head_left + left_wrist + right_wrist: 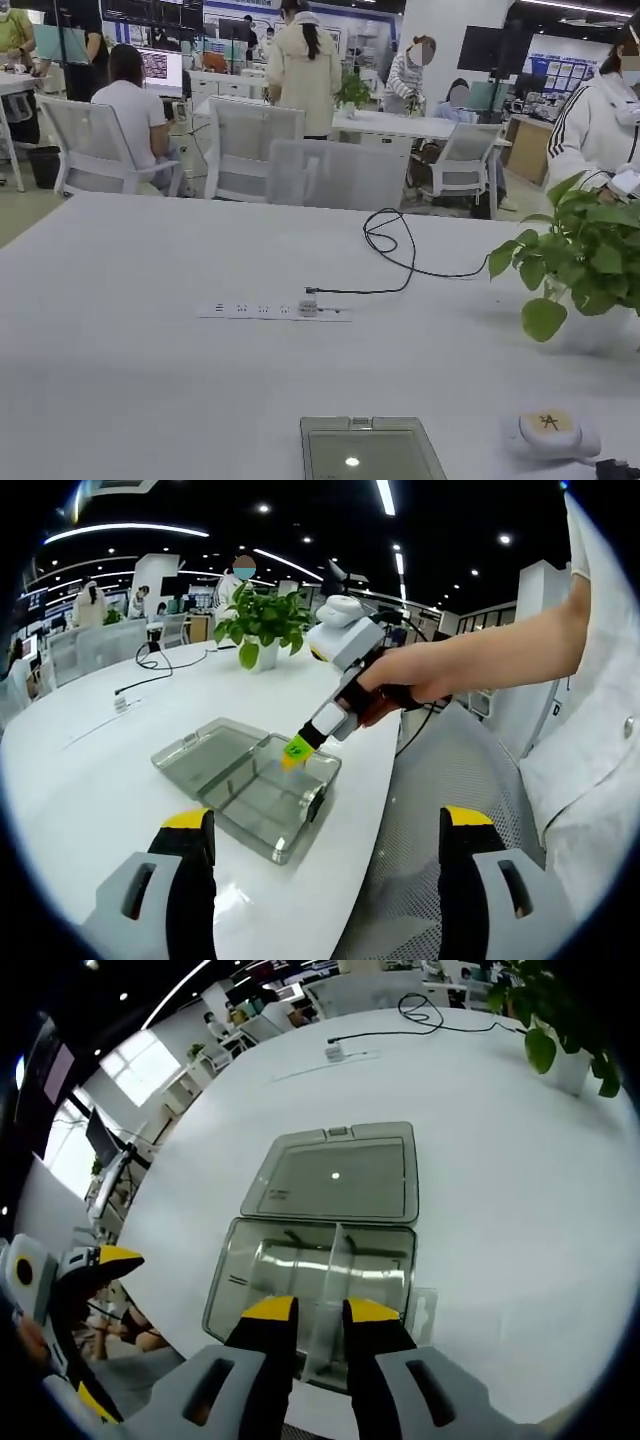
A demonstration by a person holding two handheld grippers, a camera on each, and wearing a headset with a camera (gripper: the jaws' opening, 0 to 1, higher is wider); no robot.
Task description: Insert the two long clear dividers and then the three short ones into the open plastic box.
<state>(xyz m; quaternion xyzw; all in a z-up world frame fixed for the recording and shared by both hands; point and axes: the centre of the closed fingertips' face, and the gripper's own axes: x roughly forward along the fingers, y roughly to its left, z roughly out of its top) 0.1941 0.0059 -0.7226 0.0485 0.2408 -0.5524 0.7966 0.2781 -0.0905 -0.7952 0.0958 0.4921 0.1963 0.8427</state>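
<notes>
Clear plastic box [225,1280]: lies open on the white table [150,380], close to the edge nearest the person. Its base is on the near side, and its lid [335,1175] is folded flat on the far side.
Divider [322,1335]: a clear strip standing on edge across the base. It runs from the near wall toward the hinge. Glare hides whether other strips lie in the base.
Right gripper [320,1312]: held by a bare hand [400,685] and angled down over the box's near wall. Its yellow-tipped jaws are drawn close together, pinching the near end of the divider.
Left gripper [325,820]: held at the table's near edge, short of the box. Its jaws are spread wide with nothing between them.
Table top: a white power strip [270,311] sits mid-table with a looped black cable [395,245] plugged into it. A leafy potted plant [585,250] stands at the right.
Background: white chairs and desks, with people seated and standing among them.
</notes>
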